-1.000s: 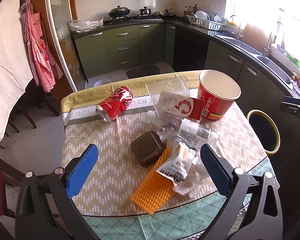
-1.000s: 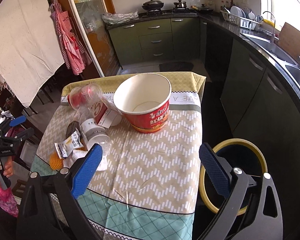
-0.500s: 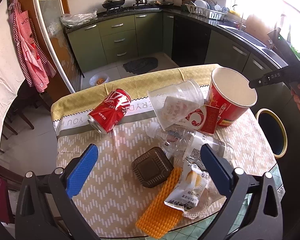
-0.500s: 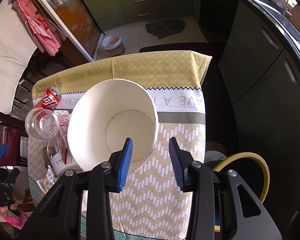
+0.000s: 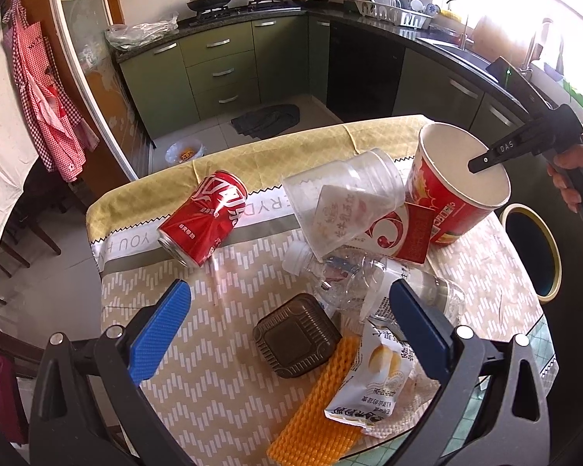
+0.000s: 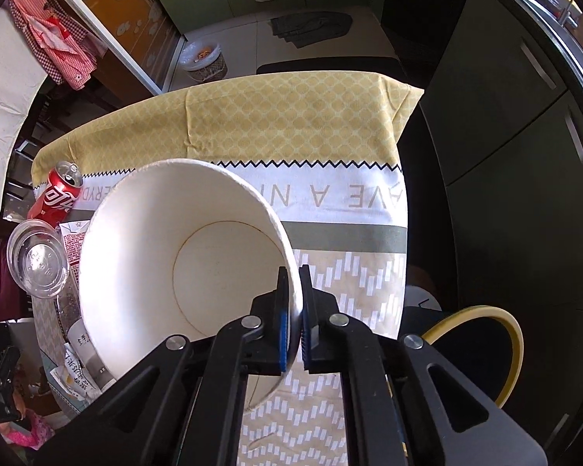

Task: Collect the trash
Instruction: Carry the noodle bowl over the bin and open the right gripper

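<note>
My right tongs (image 6: 294, 310) have just been closing and now pinch the rim of the red paper bucket (image 6: 182, 256), one pad inside, one outside, at the table's (image 6: 353, 279) right side. My left tongs (image 5: 291, 334) hang spread wide above the brown plastic tray (image 5: 297, 339) and snack wrapper (image 5: 373, 384). The dented cola can (image 5: 206, 219) lies on its side, well left of the bucket.

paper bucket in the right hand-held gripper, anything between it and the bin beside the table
Nothing visible. The right hand-held gripper is clamped on the paper bucket rim, and only bare tablecloth and the table edge separate it from the yellow-rimmed bin.
</note>
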Demonstrator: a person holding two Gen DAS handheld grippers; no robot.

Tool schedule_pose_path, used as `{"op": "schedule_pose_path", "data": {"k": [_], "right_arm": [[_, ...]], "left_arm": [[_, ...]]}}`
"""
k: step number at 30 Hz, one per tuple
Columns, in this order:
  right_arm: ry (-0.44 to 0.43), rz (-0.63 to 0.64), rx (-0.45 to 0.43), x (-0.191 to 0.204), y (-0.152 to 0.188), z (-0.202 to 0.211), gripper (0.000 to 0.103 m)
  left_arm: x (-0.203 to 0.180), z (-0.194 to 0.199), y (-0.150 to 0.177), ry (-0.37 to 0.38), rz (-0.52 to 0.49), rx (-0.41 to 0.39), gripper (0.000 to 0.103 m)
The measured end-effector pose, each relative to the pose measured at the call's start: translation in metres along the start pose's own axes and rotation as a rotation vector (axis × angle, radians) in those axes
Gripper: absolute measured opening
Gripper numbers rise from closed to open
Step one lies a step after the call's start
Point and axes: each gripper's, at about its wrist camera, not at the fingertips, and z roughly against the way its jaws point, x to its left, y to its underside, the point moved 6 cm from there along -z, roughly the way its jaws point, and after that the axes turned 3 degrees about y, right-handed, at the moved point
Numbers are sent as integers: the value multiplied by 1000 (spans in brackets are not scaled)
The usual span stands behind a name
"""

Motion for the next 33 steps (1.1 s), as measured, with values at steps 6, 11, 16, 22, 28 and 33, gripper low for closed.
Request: {"op": "schedule_pose_path", "data": {"k": [6,11,16,22,28,33], "right_arm": [[-29,-16,-36,-7,0,19,5],[-46,-64,-97,-39,13,63,5],[-7,-189,-118,-119,54,92,5],[50,-367,-62,-223,126,68,5],[29,-440,23,-258,162,1,5],[8,-472,57,-270,172,-47,7]], "left_arm": [[2,1,-3,1,13,1,97],[-6,8,-6,1,-7,-13,97],[-14,11,-7,15,-20,-21,97],[-16,3,-9,32,-1,2,97],[-25,1,-13,28,-12,1,97],[-28,0,-12,16,-23,13,97]]}}
